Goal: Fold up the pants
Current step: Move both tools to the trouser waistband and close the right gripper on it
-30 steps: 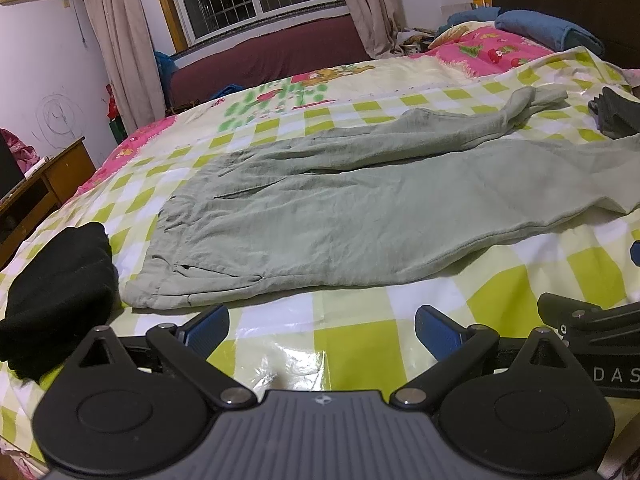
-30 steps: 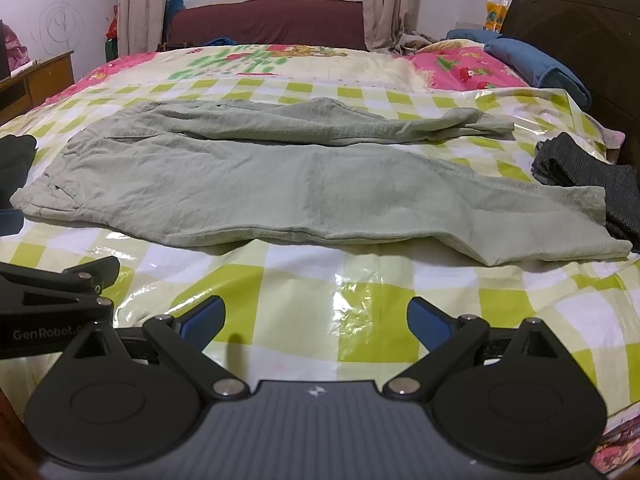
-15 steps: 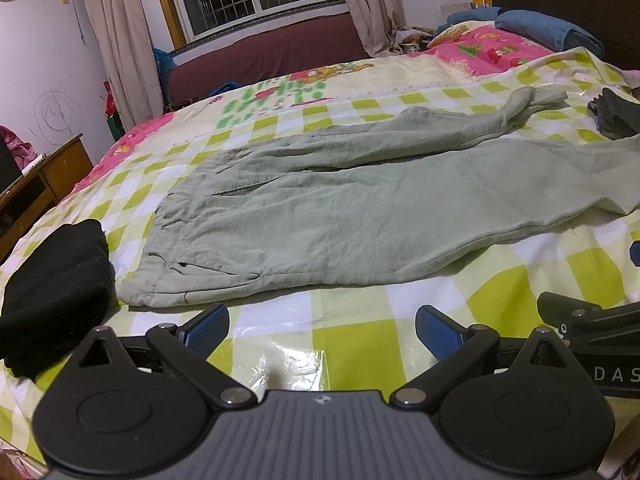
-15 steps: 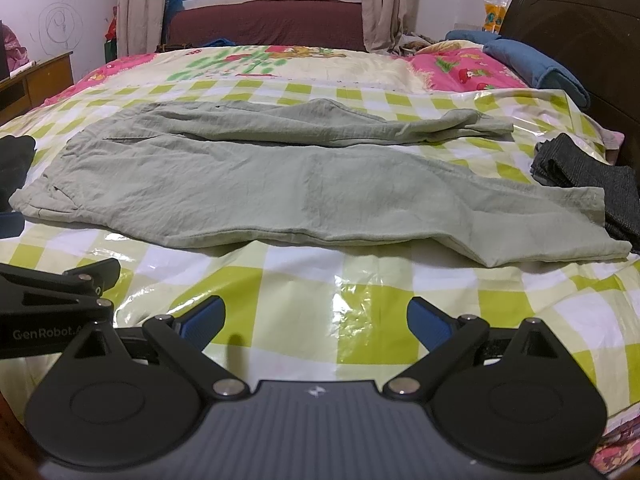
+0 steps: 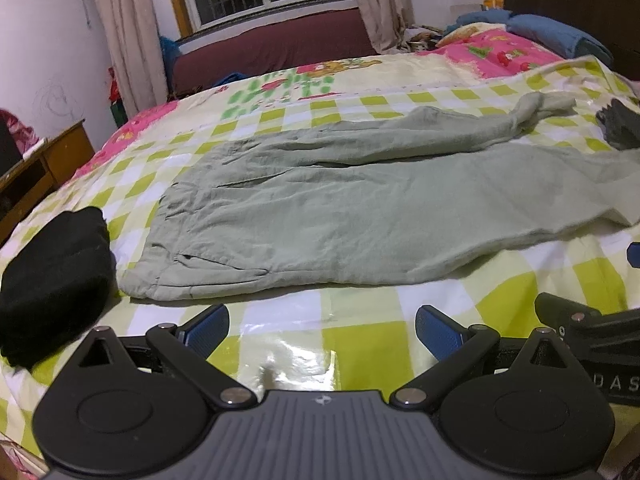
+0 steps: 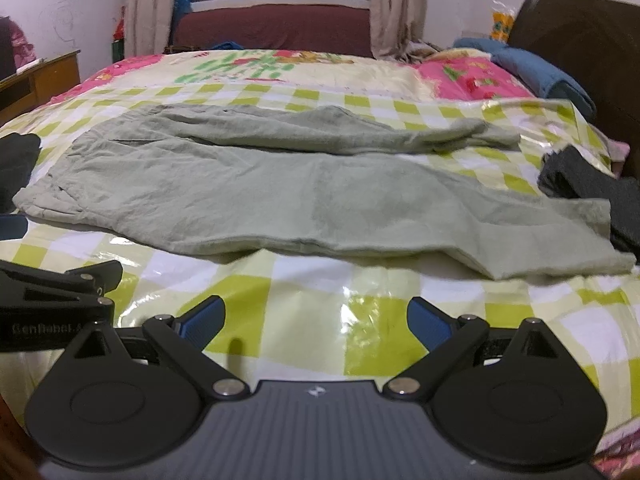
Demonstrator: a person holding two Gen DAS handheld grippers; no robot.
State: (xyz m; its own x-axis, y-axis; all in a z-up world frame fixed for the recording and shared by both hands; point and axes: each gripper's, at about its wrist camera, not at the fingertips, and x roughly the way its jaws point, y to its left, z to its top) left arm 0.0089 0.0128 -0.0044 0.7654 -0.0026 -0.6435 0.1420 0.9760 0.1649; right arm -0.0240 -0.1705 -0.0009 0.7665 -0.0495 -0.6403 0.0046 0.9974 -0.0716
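Pale green pants [image 5: 360, 216] [image 6: 280, 196] lie spread flat on the checked bed cover, waistband to the left, both legs running right; the far leg is bunched at its end. My left gripper [image 5: 322, 326] hovers open just short of the near edge of the pants, close to the waistband corner, with nothing between its blue pads. My right gripper [image 6: 316, 320] is open too, over the cover in front of the near leg. Each gripper's black body shows at the edge of the other's view.
A folded black garment [image 5: 52, 280] sits left of the waistband. A dark grey folded garment [image 6: 592, 192] lies at the right by the leg ends. The bed cover [image 6: 360, 320] is glossy yellow-green check. A wooden side table [image 5: 44, 168] stands left; a dark headboard [image 6: 580, 40] right.
Both grippers have moved slightly forward and up toward the pants; the pants look nearer and larger. Both stay open and nothing has been taken hold of.
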